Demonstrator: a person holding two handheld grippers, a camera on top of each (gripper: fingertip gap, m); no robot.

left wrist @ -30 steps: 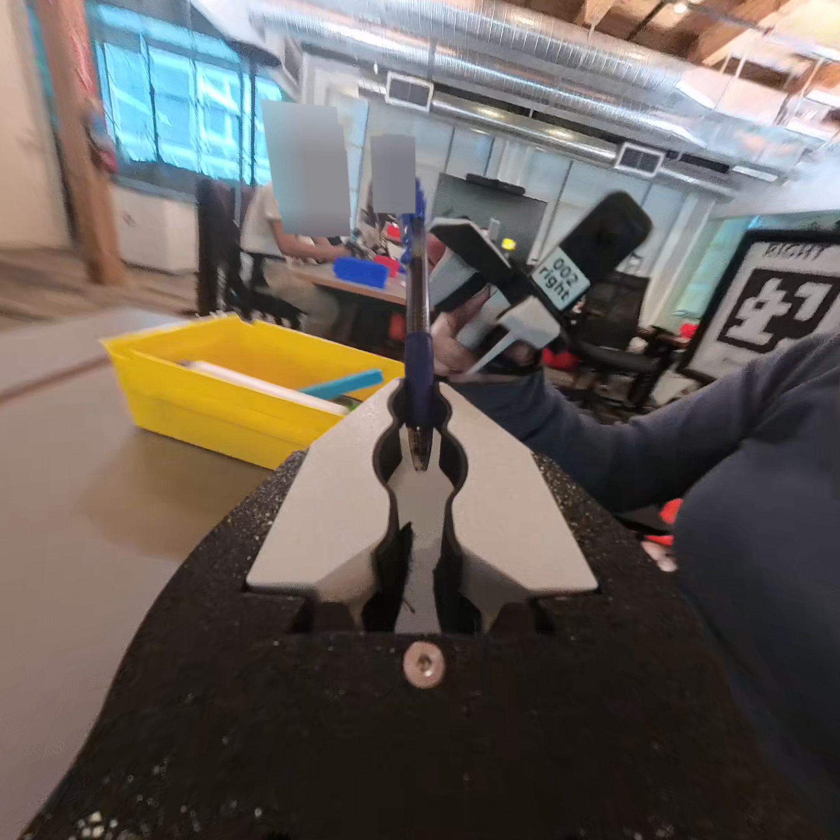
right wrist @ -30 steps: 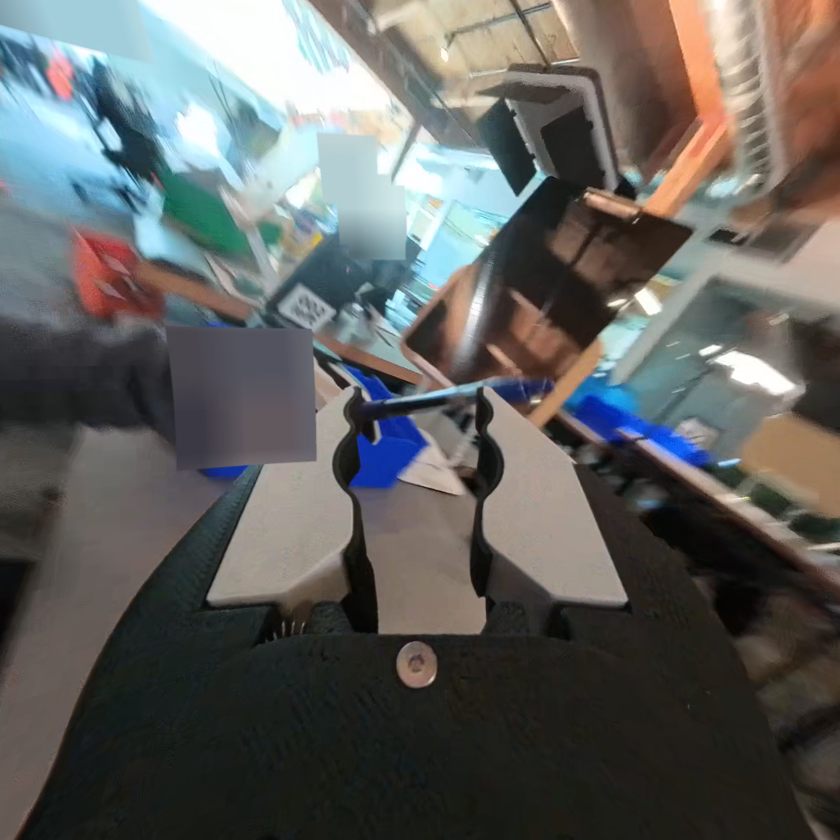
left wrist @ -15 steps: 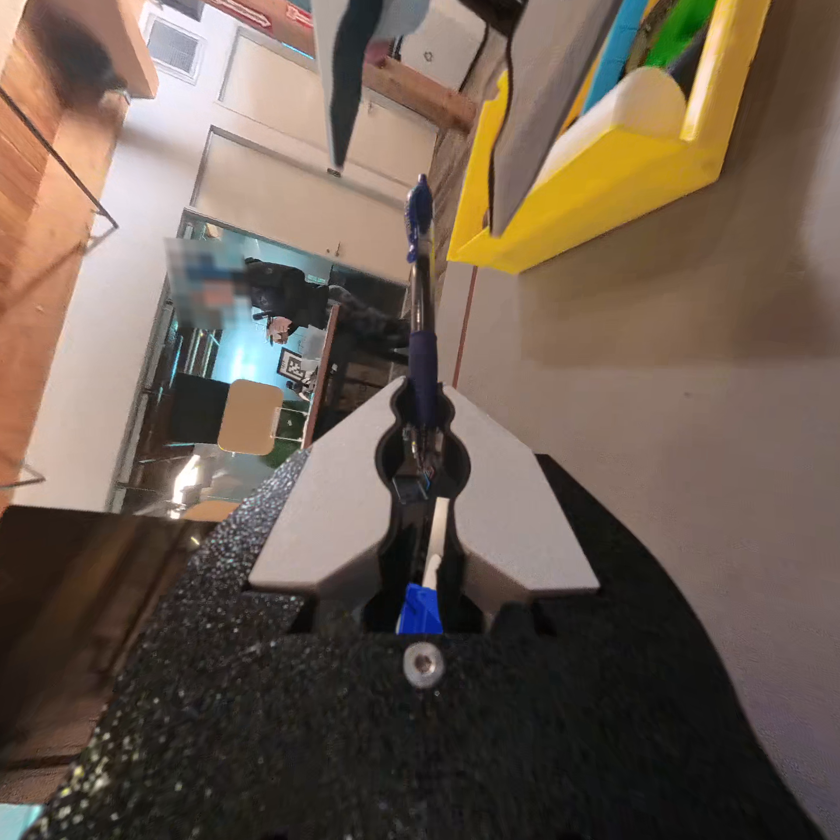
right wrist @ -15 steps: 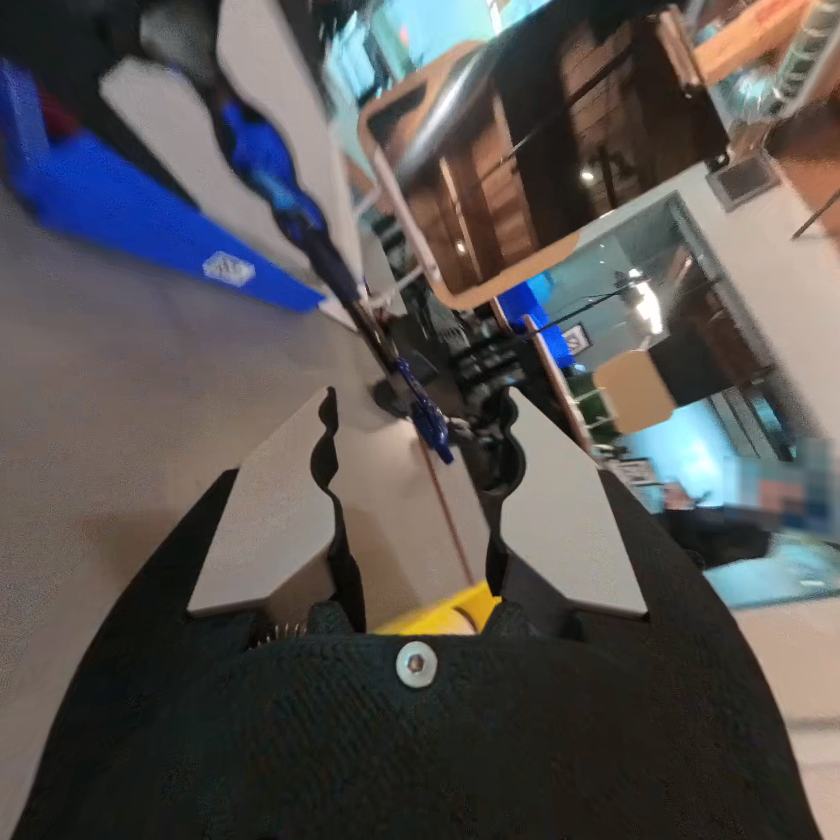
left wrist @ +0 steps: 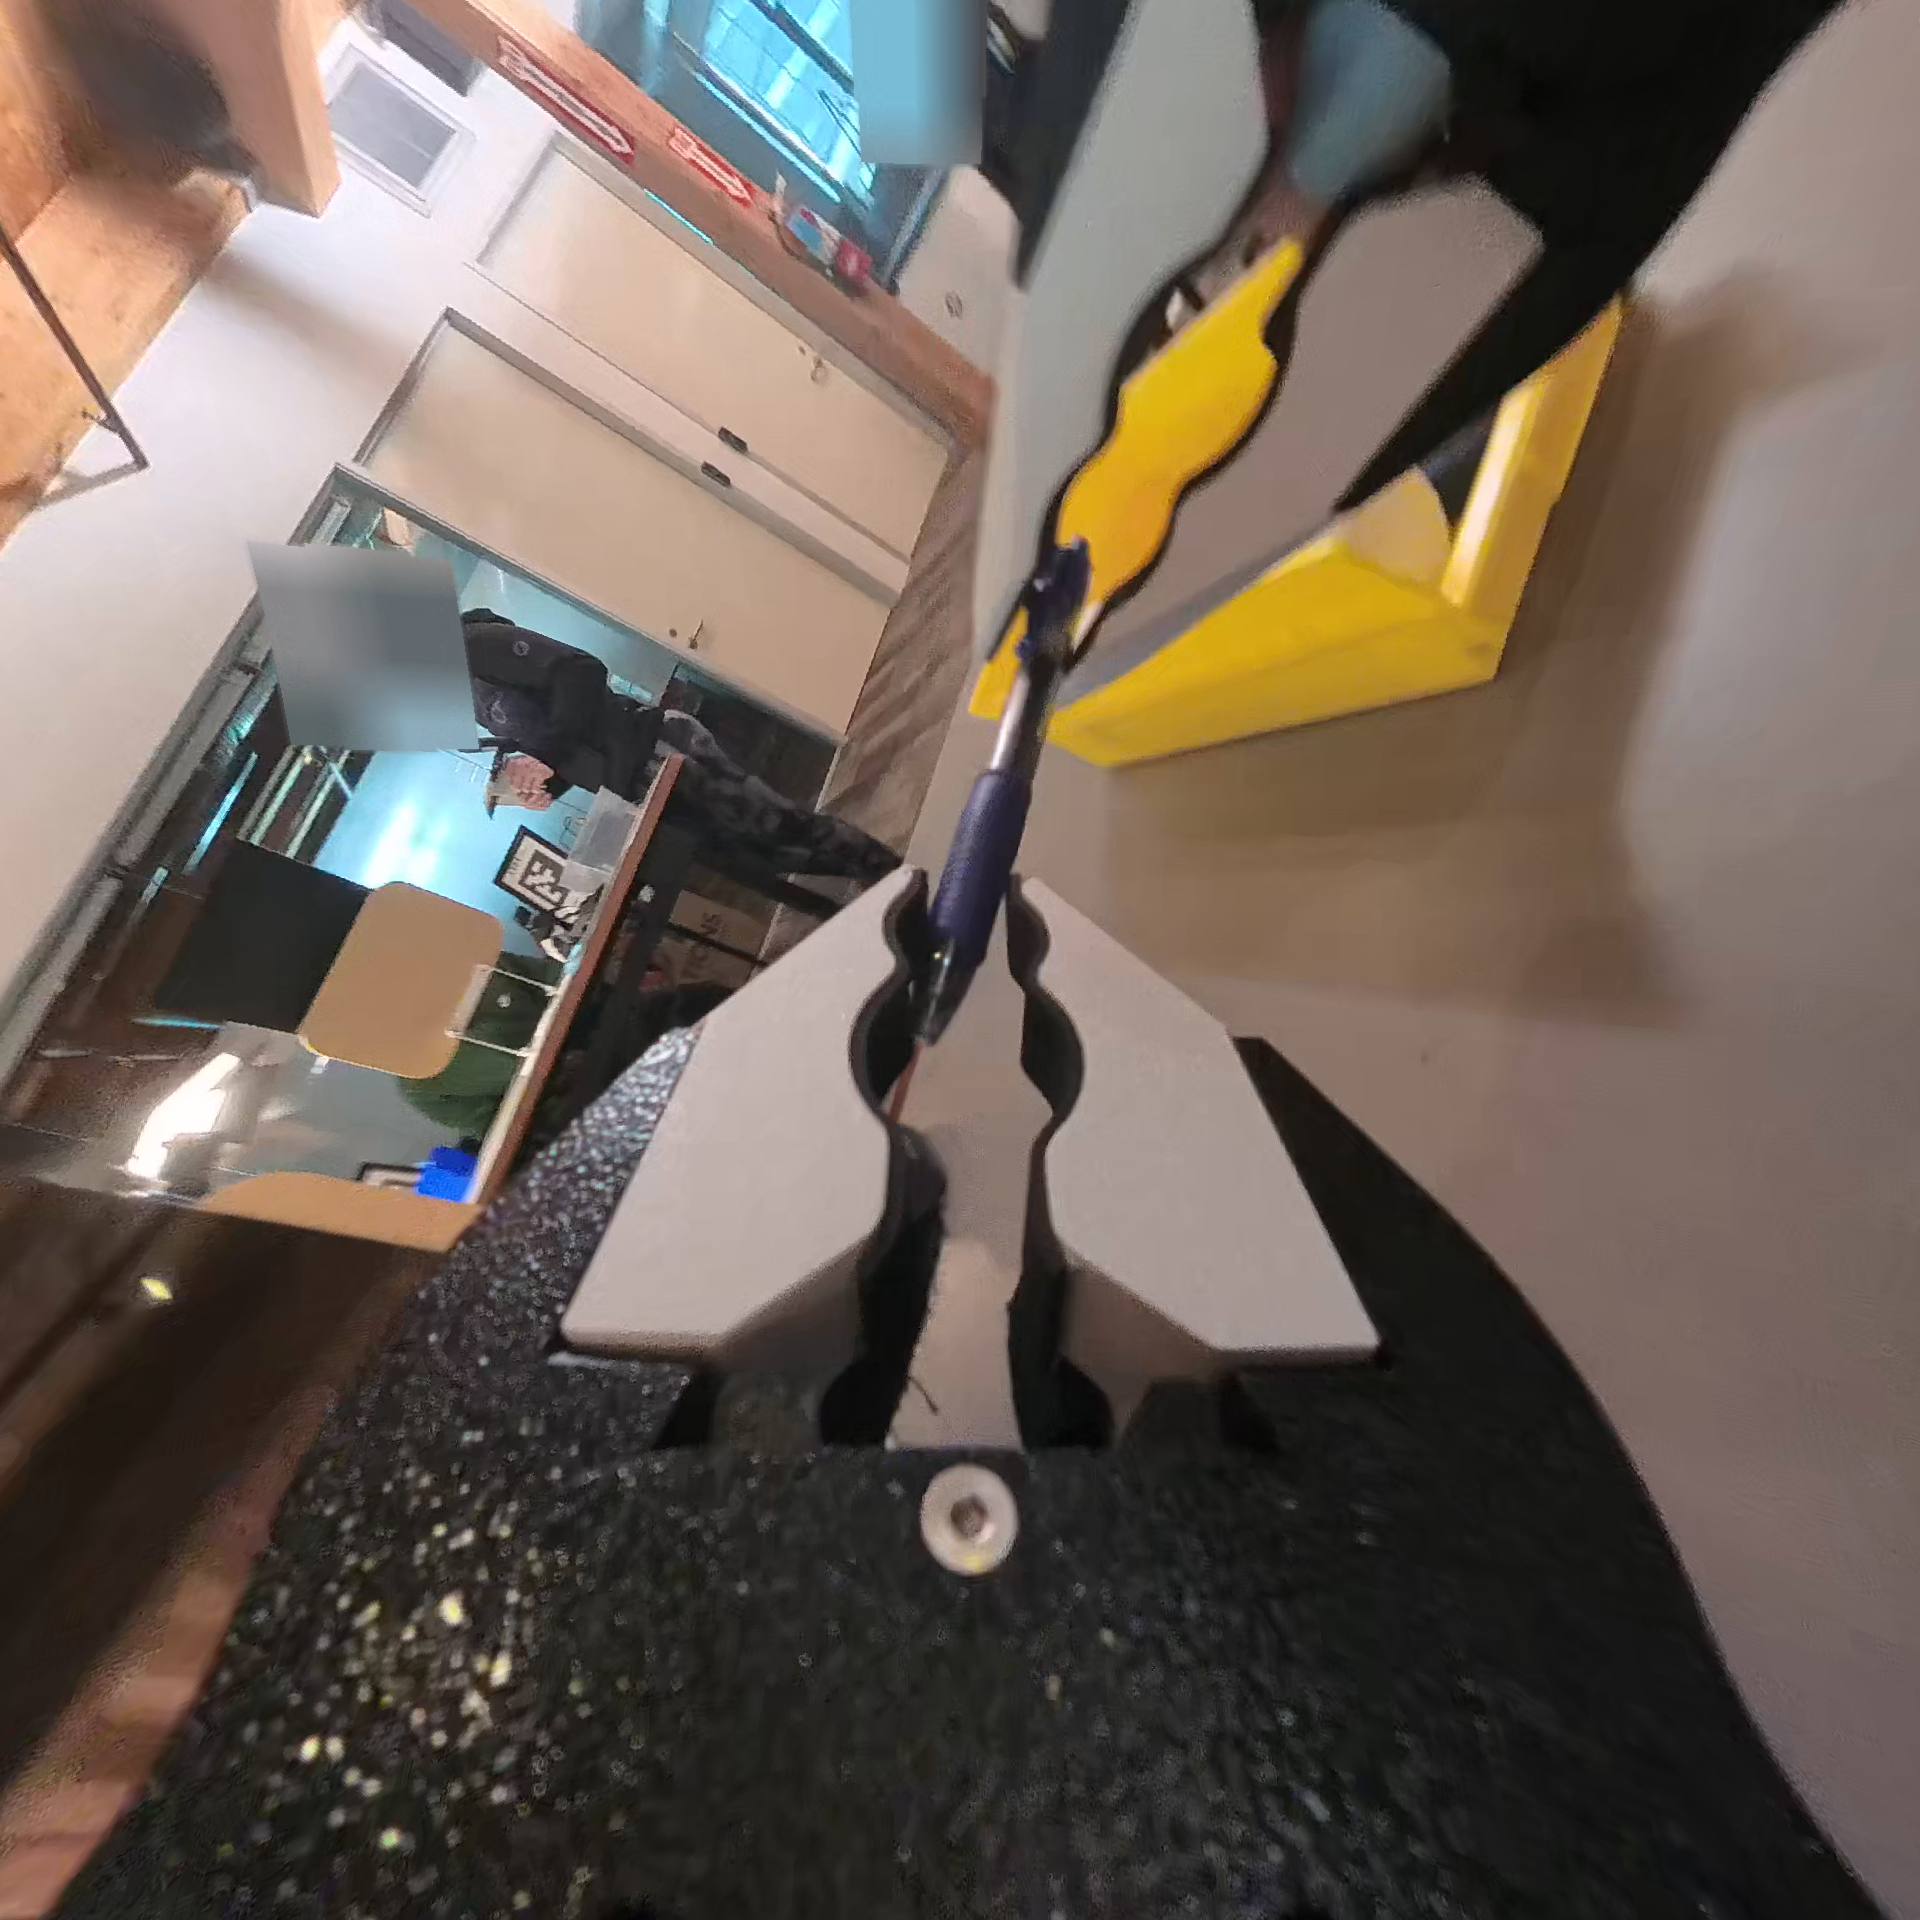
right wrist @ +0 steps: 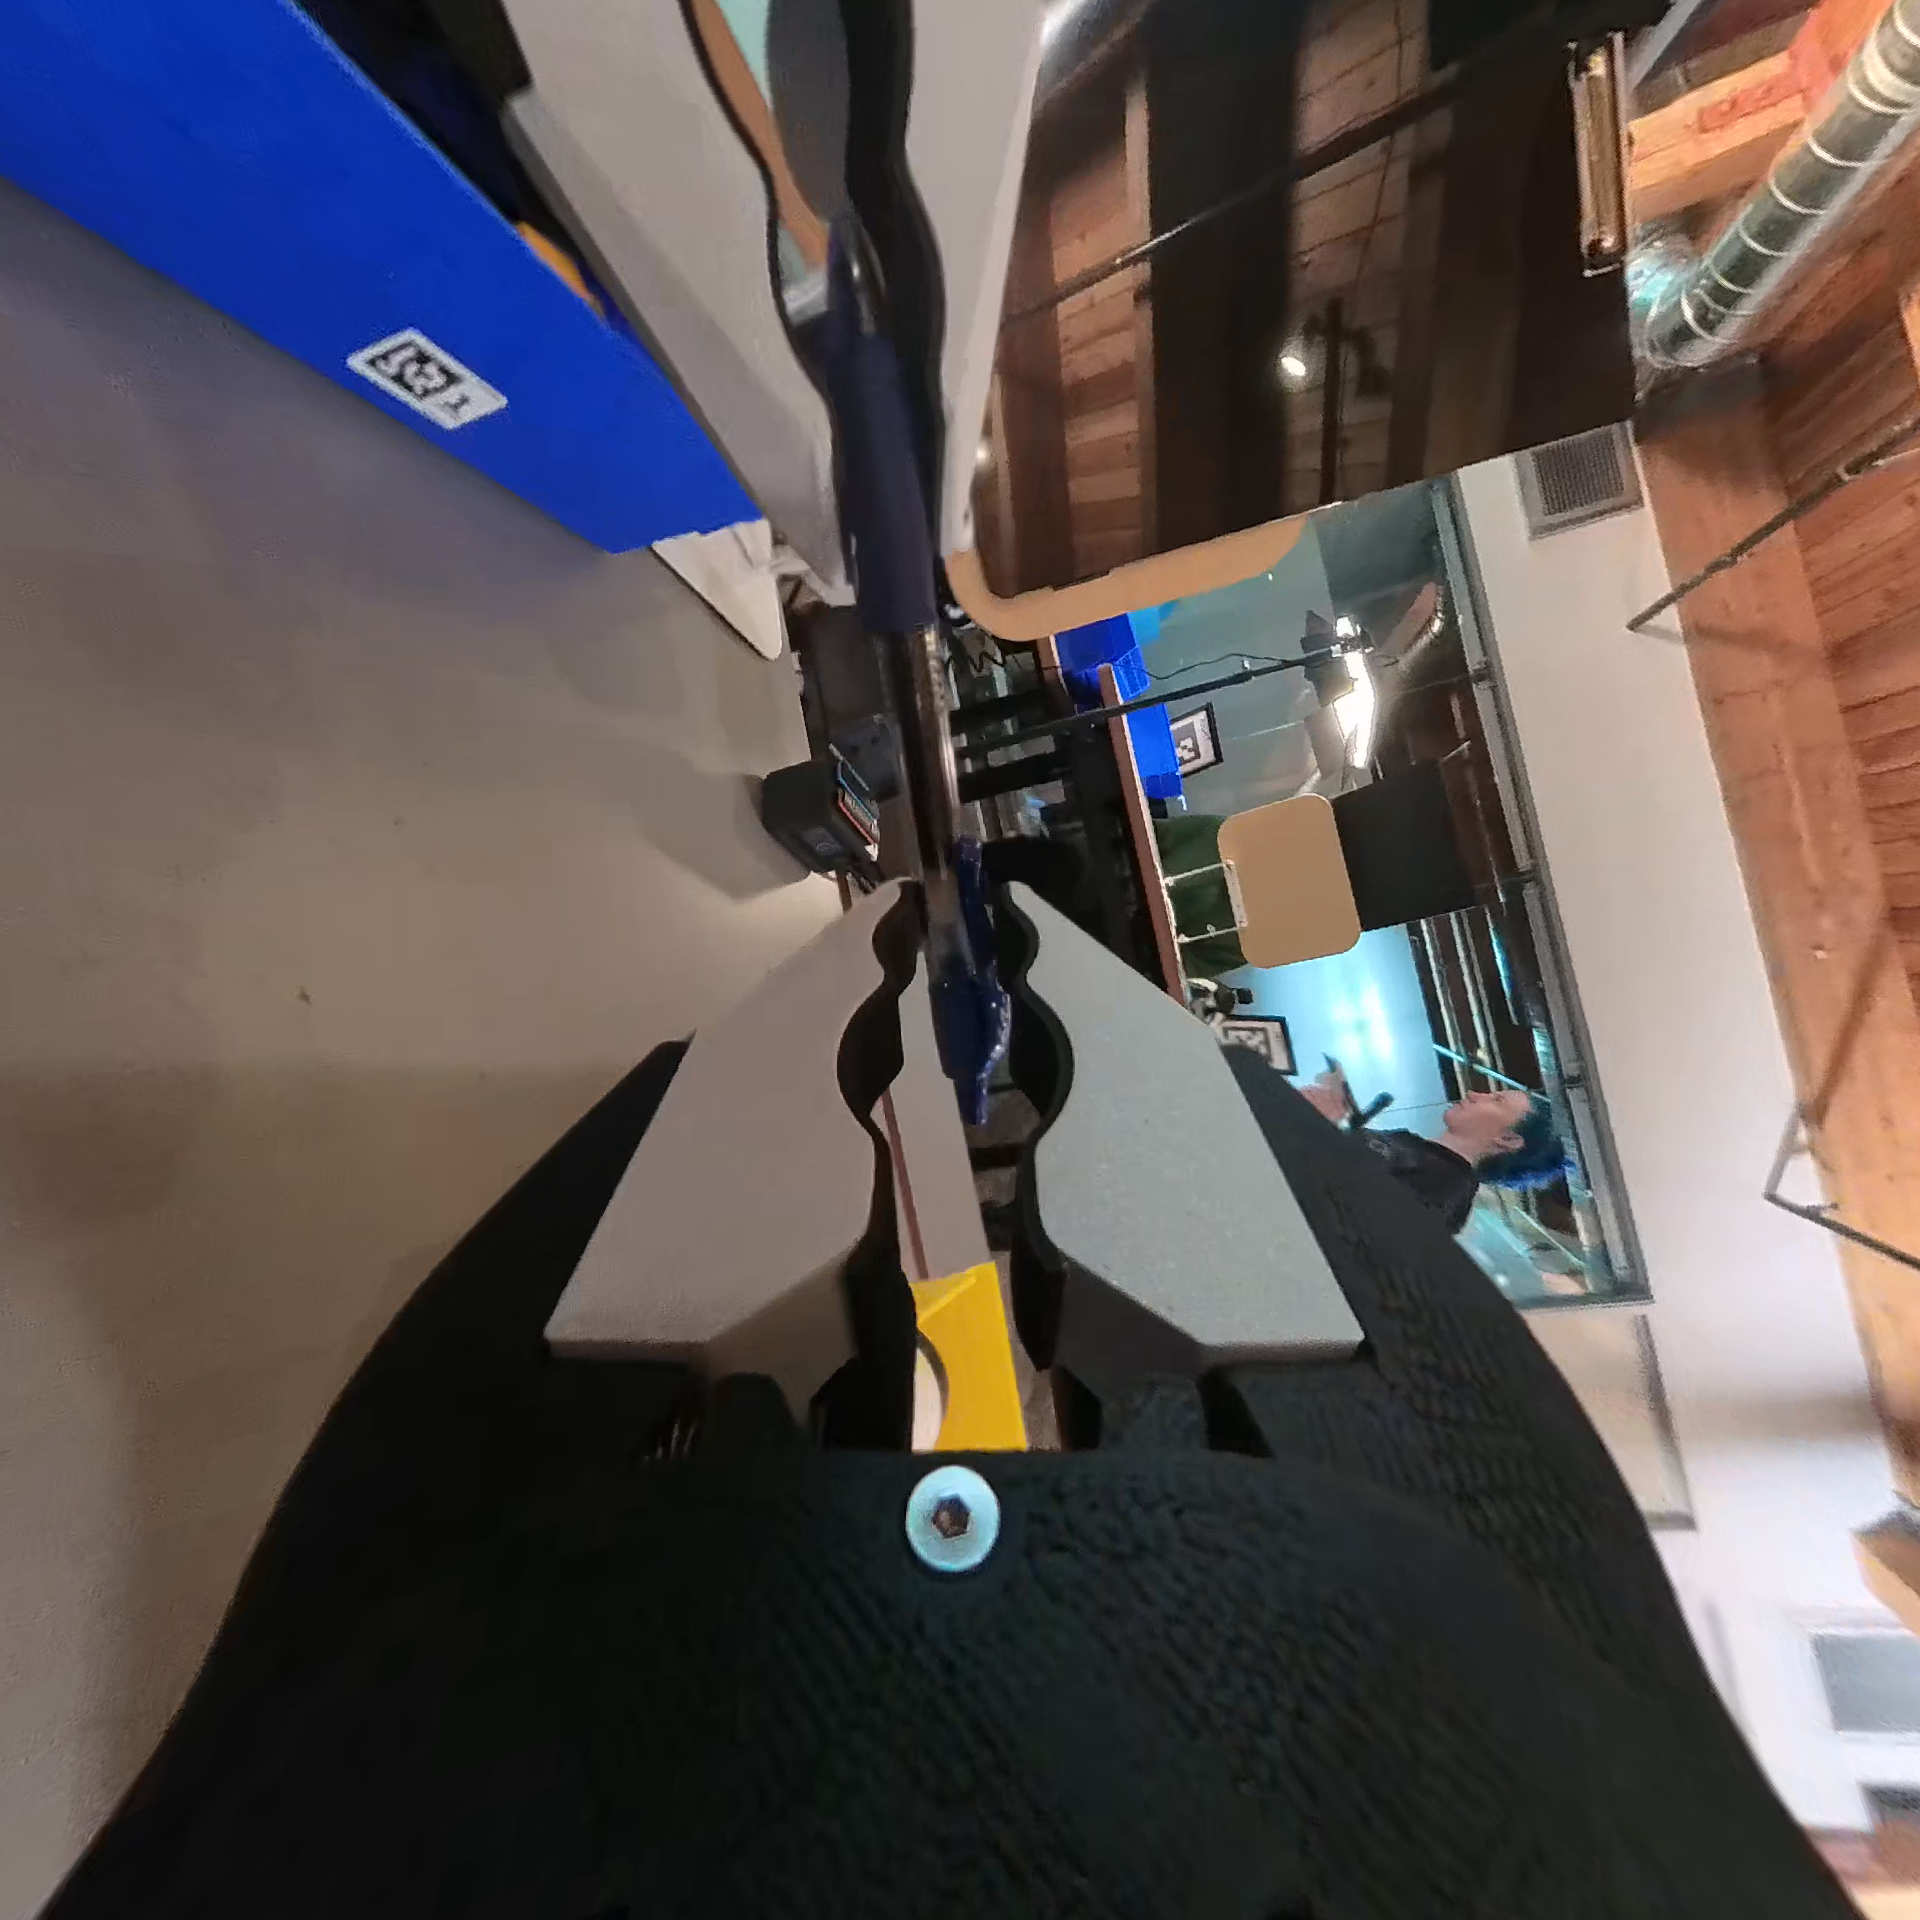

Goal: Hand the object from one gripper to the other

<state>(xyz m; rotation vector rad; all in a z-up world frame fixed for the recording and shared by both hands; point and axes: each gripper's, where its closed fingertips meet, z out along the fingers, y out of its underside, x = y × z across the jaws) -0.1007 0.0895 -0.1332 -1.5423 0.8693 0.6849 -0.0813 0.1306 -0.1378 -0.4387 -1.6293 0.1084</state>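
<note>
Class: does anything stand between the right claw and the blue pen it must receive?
Nothing visible does. The blue plastic pen has its clip end between the fingertips of the right claw, its tip end inside the left claw.

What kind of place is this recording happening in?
Probably a shared office or lab workspace: exposed wooden ceiling beams, a silver ventilation duct, glass-walled rooms, and a grey worktable carrying a yellow plastic bin and a blue plastic bin.

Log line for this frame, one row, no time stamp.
stage: handover midway | left tool: around pen tip end, grip unclear | right tool: shut on clip end
</note>
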